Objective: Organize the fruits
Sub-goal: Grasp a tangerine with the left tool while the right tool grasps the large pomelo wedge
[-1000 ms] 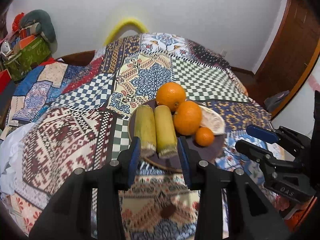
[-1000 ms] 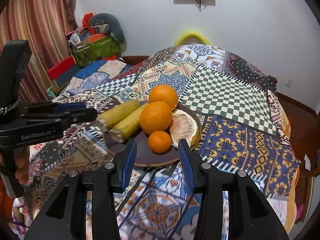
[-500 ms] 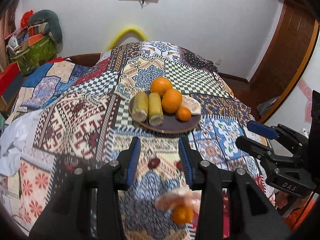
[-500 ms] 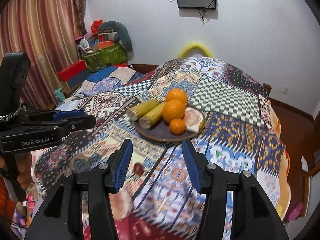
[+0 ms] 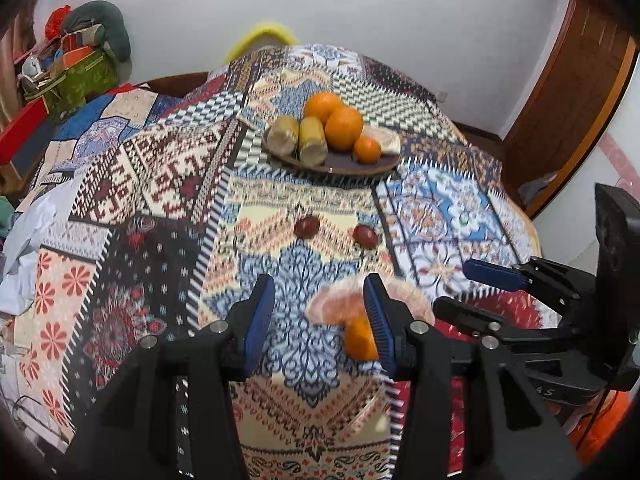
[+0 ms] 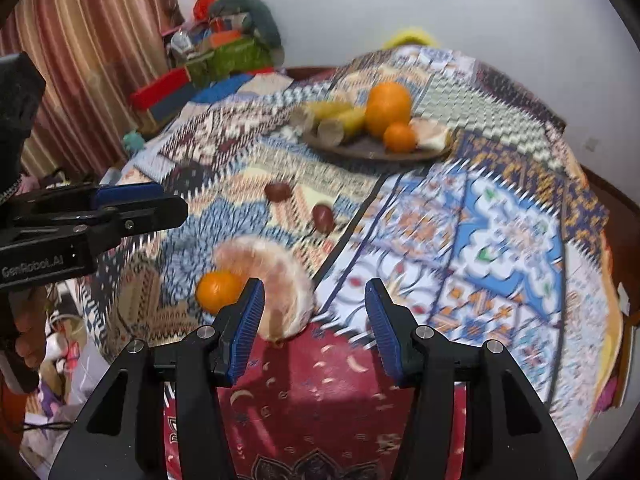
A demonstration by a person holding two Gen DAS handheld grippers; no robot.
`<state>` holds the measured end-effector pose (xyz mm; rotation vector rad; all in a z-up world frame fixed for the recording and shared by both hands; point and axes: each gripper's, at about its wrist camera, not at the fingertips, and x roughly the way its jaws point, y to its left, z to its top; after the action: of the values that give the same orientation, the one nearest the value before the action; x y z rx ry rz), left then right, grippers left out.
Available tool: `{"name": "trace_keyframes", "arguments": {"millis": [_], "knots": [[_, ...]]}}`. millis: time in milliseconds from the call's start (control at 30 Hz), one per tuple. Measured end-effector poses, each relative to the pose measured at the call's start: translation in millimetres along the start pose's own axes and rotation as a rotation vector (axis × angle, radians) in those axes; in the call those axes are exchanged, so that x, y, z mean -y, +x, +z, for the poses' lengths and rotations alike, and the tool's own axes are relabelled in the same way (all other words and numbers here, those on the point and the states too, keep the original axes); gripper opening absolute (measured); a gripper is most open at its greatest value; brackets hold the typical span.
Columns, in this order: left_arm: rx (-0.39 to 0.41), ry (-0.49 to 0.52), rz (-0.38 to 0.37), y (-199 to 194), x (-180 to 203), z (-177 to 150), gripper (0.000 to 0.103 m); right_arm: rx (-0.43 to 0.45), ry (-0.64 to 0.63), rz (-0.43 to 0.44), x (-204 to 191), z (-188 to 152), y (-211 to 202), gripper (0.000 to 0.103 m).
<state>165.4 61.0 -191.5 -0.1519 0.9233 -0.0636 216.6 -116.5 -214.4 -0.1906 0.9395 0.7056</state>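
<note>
Both grippers, left (image 5: 318, 316) and right (image 6: 314, 318), hang with jaws apart and empty over the near edge of the bed (image 5: 132, 184), where a small orange (image 6: 218, 290) touches a pomelo segment (image 6: 276, 276). Judged next: centre one gripper on the orange, clamp gently. Pass the two dates (image 5: 306, 227) mid-bed and place it on the plate (image 5: 340, 166) toward the far edge.

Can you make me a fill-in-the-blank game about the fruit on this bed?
1. The dark round plate holds ___ orange-coloured round fruits.
2. Two small dark red fruits lie on the patchwork cloth, ___ the plate and the grippers.
3. The left gripper and the right gripper are both ___.
4. A pale peeled citrus piece lies on the cloth beside a small ___ fruit.

Missing words: three; between; open; orange
</note>
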Motion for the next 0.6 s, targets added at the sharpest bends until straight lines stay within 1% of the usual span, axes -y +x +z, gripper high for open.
{"name": "trace_keyframes", "arguments": {"millis": [100,233,333,367,400,433,600], "knots": [[-0.018,0.006,0.007,4,0,-8,0.046,-0.035,-0.019,0.010,-6,-5,13,0.049],[-0.043,0.002,-0.021,7,2,-18,0.046,-0.067,-0.050,0.017,-13,-8,28,0.049],[-0.052,0.023,-0.036,10,10,-22,0.046,-0.057,-0.078,0.006,-15,-11,31,0.049],[-0.056,0.032,-0.039,11,13,-23,0.046,-0.053,-0.081,0.008,-15,-11,30,0.043],[-0.059,0.038,-0.043,12,15,-24,0.046,-0.052,-0.080,0.031,-14,-12,29,0.038],[-0.061,0.044,-0.048,13,18,-24,0.046,-0.052,-0.081,0.037,-13,-12,28,0.037],[-0.067,0.066,-0.067,22,32,-25,0.046,-0.036,-0.066,0.012,-4,-19,20,0.037]]}}
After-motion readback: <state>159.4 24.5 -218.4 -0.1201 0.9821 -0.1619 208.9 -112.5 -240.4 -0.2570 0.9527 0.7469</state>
